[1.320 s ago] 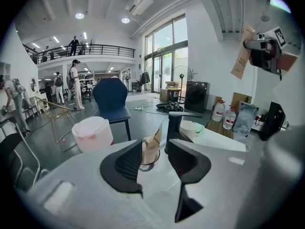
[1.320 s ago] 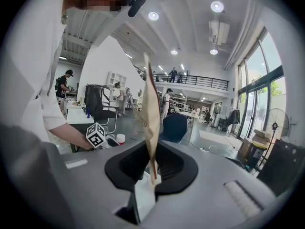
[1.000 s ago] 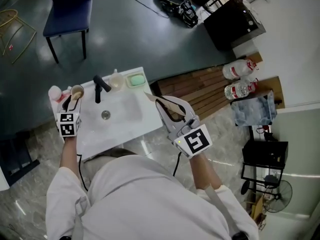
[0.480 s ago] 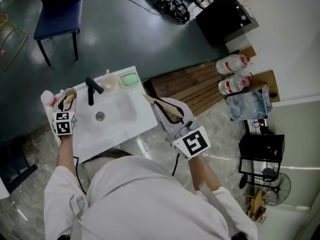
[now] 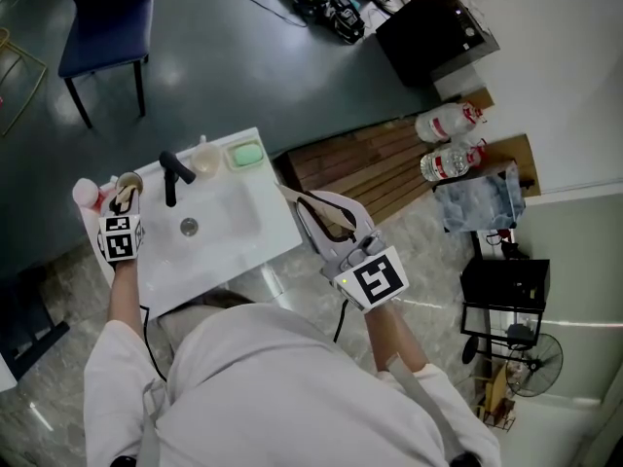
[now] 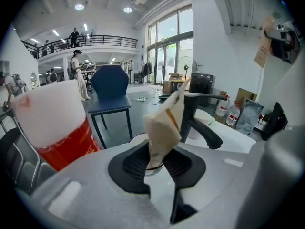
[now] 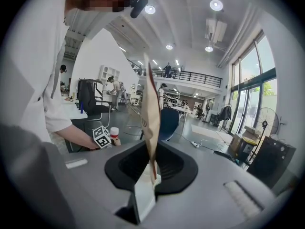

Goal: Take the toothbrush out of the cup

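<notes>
Toothbrush, in beige paper wrap, stands tilted in cup at far-left corner of sink, w/ red-and-white can just beside it at that same corner. L gripper has just been closing; its pads now press on the wrap's lower end. R gripper hangs off sink's right edge, jaws nearly together on a 2nd flat beige packet, upright.
</notes>
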`<state>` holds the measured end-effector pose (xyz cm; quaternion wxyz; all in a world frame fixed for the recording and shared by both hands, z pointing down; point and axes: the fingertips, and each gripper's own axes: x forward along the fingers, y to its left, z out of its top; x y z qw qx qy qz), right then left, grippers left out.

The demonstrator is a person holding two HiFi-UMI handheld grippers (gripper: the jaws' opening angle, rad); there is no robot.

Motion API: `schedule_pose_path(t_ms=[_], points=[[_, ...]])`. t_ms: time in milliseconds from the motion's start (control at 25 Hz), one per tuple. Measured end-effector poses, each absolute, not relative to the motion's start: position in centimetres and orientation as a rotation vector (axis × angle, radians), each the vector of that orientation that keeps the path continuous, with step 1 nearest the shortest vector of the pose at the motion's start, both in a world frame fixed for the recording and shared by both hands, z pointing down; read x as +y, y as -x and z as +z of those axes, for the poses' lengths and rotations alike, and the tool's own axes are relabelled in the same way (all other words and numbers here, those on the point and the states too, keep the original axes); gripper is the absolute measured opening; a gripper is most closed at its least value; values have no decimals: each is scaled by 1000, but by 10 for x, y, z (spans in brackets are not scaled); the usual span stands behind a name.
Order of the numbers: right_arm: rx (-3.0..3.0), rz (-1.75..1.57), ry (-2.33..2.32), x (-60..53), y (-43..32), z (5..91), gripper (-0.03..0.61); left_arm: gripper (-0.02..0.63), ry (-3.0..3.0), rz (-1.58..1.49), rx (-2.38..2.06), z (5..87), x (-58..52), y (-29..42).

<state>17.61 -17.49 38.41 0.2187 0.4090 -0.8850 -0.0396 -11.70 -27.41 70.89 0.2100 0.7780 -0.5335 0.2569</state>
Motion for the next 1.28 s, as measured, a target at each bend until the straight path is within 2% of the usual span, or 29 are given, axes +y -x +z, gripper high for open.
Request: schedule_pose_path(t_ms=[80,240,800,1280], points=[[-2439,-114,-1121,-174,-179,388,44,58,-2167,716,-1487,710,-276,116],[-2444,-125,-1113,-175,-178,388,44,43,-2174,718,-1494,710,-280,118],[-2456,-121,-1092,-174,-178,393,44,31,-2209,712,-1494,701,-277,113],[-2499,-131,-1061,-179,-173,392,44,29,-2285,698,-1523,651,-278,112]])
